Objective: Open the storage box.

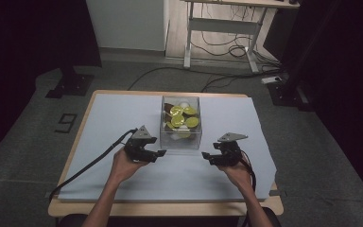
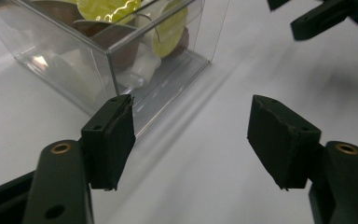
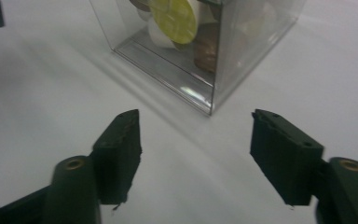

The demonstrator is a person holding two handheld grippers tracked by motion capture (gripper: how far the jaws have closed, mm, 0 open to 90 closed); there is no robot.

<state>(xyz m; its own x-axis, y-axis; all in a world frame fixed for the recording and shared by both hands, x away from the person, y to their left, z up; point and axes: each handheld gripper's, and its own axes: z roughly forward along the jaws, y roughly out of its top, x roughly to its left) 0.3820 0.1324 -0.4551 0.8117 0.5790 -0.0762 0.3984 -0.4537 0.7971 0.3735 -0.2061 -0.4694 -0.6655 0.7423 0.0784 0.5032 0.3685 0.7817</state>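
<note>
A clear plastic box [image 1: 181, 124] stands in the middle of the table and holds several yellow-lidded and brown capsules [image 1: 183, 116]. My left gripper [image 1: 157, 154] rests by the box's near left corner, open, nothing between its jaws. My right gripper [image 1: 207, 158] sits by the near right corner, open and empty too. In the left gripper view the box [image 2: 107, 42] lies just ahead of the left jaw, and the gripper [image 2: 191, 140] is wide open. In the right gripper view the box corner [image 3: 209, 56] rises ahead of the open gripper [image 3: 196, 149].
A pale blue sheet [image 1: 123, 123] covers the wooden table [image 1: 71, 156]. Cables trail from both grippers toward the front edge. Behind the table stand a white desk frame [image 1: 222, 28] and floor cables. The other gripper's jaws [image 2: 326, 16] show at the left gripper view's top right.
</note>
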